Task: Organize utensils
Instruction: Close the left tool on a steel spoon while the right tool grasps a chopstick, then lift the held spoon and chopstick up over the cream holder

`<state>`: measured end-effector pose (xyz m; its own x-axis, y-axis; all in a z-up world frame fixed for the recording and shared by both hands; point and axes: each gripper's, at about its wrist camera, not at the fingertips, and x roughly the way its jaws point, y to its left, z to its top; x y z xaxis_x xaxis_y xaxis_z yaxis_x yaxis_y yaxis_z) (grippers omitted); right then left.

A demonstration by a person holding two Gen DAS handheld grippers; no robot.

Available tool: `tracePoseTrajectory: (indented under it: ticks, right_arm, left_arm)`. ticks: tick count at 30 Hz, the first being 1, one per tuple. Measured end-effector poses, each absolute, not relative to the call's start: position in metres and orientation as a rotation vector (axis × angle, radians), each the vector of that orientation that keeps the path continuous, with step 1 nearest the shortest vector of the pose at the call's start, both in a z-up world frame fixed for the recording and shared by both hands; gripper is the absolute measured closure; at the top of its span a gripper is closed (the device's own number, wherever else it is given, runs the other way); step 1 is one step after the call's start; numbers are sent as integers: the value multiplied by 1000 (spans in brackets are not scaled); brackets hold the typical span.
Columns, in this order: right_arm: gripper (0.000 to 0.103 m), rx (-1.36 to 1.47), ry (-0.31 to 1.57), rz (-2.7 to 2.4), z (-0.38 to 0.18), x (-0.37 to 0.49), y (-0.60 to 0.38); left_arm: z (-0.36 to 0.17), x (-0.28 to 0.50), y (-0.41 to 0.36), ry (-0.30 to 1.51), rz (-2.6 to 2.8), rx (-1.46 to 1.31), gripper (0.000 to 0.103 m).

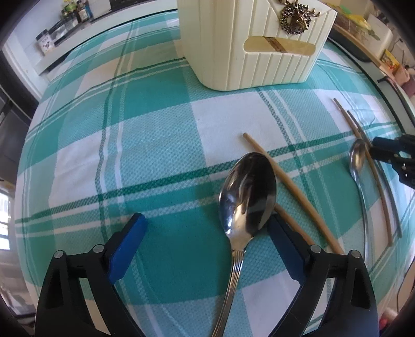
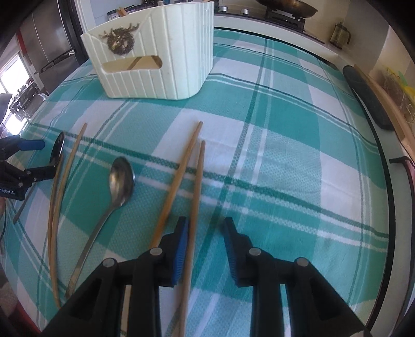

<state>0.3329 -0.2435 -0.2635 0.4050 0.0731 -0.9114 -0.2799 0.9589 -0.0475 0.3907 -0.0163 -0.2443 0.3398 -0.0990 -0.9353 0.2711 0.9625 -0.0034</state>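
A large steel spoon (image 1: 247, 191) lies between my left gripper's (image 1: 207, 220) wide-apart jaws, its bowl close to the right pad and far from the left one, so no grip shows. The right wrist view has that left gripper (image 2: 49, 158) at far left. My right gripper (image 2: 206, 233) stands narrowly open over two wooden chopsticks (image 2: 181, 171); one runs under its left finger, the other lies just inside the left pad, unpressed. A smaller spoon (image 2: 122, 178) and two more chopsticks (image 2: 67, 166) lie to their left. The cream ribbed holder (image 2: 160, 64) stands at the back.
A teal and white plaid cloth (image 2: 285, 155) covers the table. A long black object (image 2: 368, 98) lies along its right edge. A stove with a pan (image 2: 285, 7) is behind the table, and jars (image 1: 46, 42) stand on a shelf at far left.
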Motion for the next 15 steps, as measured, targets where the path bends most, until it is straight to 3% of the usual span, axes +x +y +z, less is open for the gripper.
tracePoseTrajectory:
  ticks: [2, 3, 4, 9, 15]
  right_arm:
    - [77, -186, 1138, 219, -263, 351, -242]
    - [87, -184, 1135, 211, -262, 358, -241]
    - [95, -183, 1133, 204, -262, 365, -240]
    - [97, -95, 1092, 189, -246, 374, -239]
    - [97, -105, 890, 268, -167, 317, -232]
  left_arm:
    - [-240, 396, -22, 1184, -273, 174, 30]
    - [-237, 396, -24, 1176, -286, 185, 50]
    - [-235, 397, -25, 1170, -293, 193, 61]
    - [-224, 386, -6, 1150, -303, 119, 62]
    - [-169, 336, 33, 1000, -348, -8, 62]
